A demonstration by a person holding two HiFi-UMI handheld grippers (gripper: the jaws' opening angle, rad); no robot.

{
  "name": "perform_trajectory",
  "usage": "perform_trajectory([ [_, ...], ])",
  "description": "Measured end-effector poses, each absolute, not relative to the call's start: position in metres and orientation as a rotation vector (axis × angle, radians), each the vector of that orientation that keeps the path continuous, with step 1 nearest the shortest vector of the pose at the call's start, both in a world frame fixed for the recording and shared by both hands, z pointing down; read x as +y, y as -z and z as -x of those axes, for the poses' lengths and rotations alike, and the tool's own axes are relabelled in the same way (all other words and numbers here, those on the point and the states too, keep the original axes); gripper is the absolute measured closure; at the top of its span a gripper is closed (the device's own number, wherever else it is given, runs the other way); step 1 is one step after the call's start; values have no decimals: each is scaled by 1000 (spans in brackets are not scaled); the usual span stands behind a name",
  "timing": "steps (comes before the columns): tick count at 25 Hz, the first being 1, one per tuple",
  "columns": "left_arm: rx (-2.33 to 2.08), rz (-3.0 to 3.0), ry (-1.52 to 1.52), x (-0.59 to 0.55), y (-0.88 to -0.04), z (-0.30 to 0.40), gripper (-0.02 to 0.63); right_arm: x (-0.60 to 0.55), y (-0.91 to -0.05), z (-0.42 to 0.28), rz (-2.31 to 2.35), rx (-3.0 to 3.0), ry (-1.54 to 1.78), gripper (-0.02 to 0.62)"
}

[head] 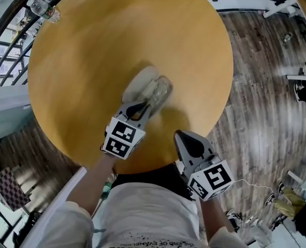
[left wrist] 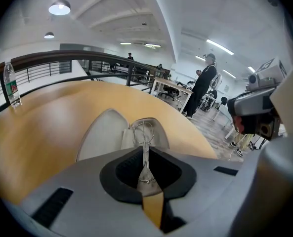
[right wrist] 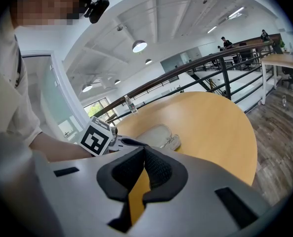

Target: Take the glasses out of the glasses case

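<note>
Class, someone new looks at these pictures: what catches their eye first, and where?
A big round yellow wooden table fills the head view, an open pale grey glasses case lying near its middle. The left claw is shut on thin wire-framed glasses at the case, while the right claw hangs shut and empty by the table's near edge.

Grey glasses case (head: 140, 83) lies open; wire-framed glasses (head: 161, 91) apparently over its edge.
</note>
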State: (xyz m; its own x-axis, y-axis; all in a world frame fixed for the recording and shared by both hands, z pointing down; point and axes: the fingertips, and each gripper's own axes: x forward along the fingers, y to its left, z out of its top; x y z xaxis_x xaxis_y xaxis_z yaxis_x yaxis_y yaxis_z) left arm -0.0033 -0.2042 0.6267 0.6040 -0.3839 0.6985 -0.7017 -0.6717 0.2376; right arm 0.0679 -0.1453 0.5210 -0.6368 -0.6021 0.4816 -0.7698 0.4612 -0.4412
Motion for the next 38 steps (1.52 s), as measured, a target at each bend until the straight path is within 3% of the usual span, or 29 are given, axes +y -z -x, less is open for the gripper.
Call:
perform_trajectory([
  [4, -823, -2321, -895, -202, -636, 0, 575, -145, -525, -70, -1183, -2448, -955, 569],
  [6, -812, -2311, -915, -200, -640, 0, 543, -145, -527, -71, -1187, -2444, -960, 569],
  [23, -727, -2277, -1070, -196, -664, -1, 543, -139, -536, -74, -1197, -2431, -1002, 569],
  [27, -704, -2292, -1127, -194, -665, -4, 568, -138, -540, -75, -1195, -2422, -1014, 569],
  [38, -725, -2301, -1097, -193, -657, -3, 572, -137, -534, -71, -1188, -2449, -1016, 569],
])
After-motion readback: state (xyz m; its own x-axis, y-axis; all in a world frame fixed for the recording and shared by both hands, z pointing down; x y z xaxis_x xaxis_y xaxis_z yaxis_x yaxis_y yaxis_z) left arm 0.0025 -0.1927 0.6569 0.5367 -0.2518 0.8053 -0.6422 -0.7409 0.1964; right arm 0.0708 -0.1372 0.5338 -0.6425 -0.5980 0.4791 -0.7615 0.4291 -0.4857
